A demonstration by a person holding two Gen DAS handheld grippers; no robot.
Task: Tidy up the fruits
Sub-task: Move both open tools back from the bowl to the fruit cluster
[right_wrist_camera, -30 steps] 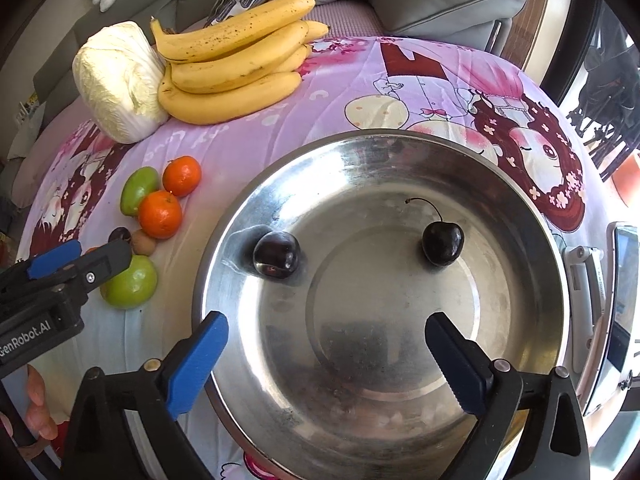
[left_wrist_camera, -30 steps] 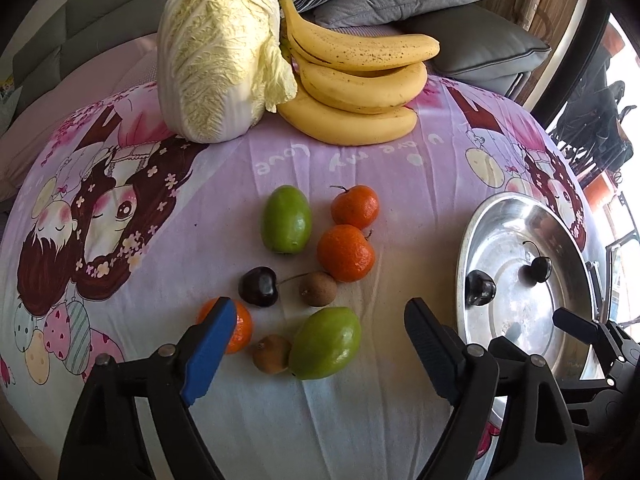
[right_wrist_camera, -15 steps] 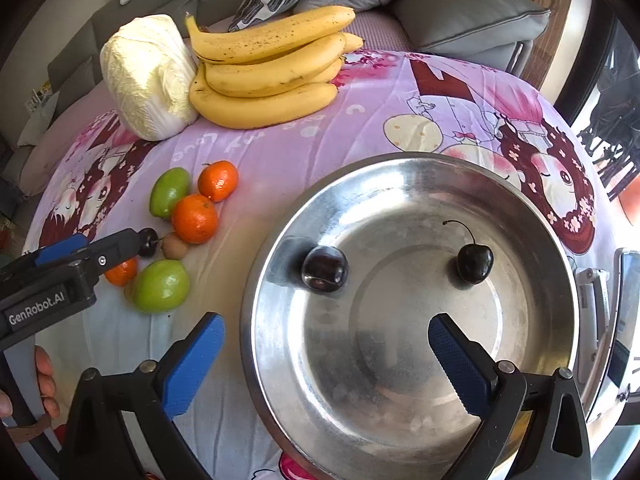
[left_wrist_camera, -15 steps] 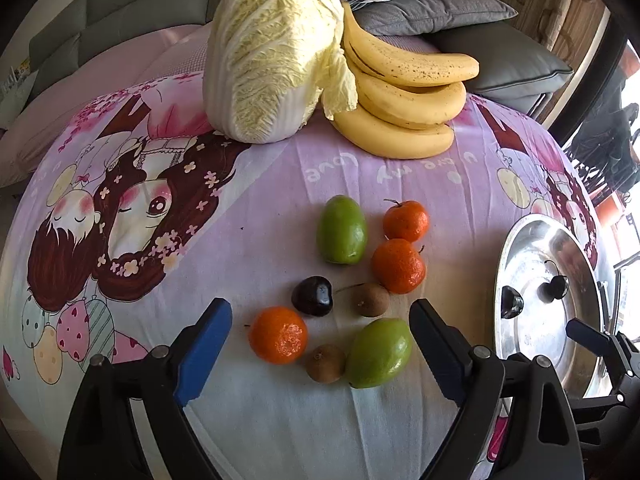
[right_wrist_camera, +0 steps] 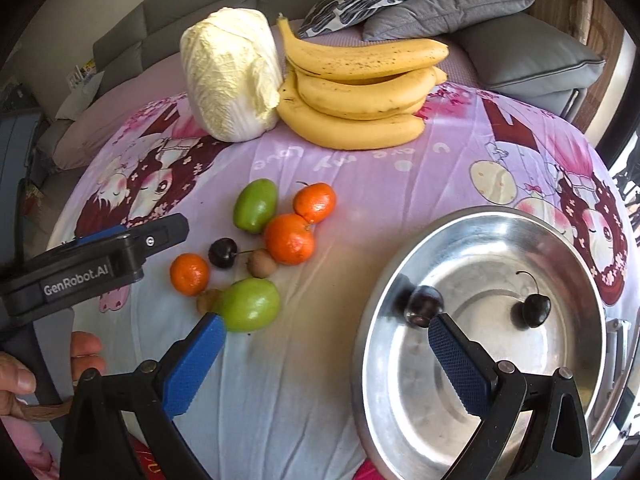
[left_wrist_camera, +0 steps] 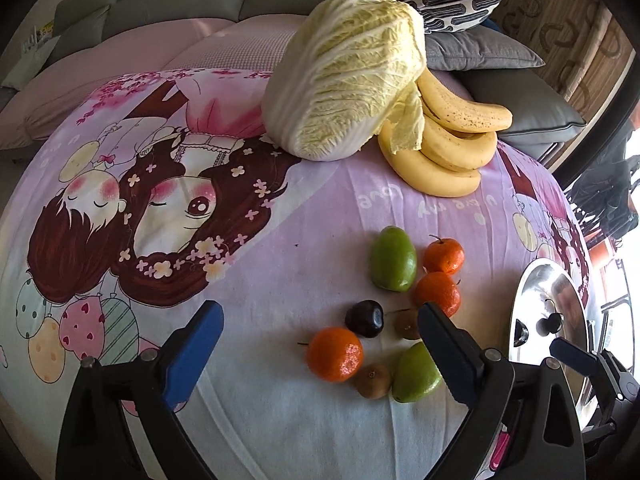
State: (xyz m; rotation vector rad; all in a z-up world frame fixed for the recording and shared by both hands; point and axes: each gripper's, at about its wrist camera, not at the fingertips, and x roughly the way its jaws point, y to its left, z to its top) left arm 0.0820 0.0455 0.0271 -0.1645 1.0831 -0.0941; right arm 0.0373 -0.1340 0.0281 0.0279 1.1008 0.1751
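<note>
A steel bowl [right_wrist_camera: 500, 412] at the right holds two dark cherries [right_wrist_camera: 535, 309]; its rim shows in the left wrist view [left_wrist_camera: 532, 280]. On the cloth lies a cluster: three tangerines [right_wrist_camera: 289, 239], two green fruits [right_wrist_camera: 249, 305], two small brown kiwis [right_wrist_camera: 261, 263] and a dark cherry [right_wrist_camera: 222, 252], also in the left wrist view [left_wrist_camera: 364, 318]. My left gripper [left_wrist_camera: 316, 330] is open and empty, low over the cloth just left of the cluster. My right gripper [right_wrist_camera: 322, 340] is open and empty, between the cluster and the bowl.
A napa cabbage [right_wrist_camera: 230, 76] and a bunch of bananas [right_wrist_camera: 360, 92] lie at the far side of the round table with the cartoon cloth [left_wrist_camera: 248, 280]. Grey cushions [right_wrist_camera: 520, 52] and a sofa stand behind. A hand [right_wrist_camera: 24, 372] holds the left gripper.
Both grippers have moved left. The left view now centres left of the fruit cluster, and the right gripper has left the bowl for the gap beside it. Both stayed open.
</note>
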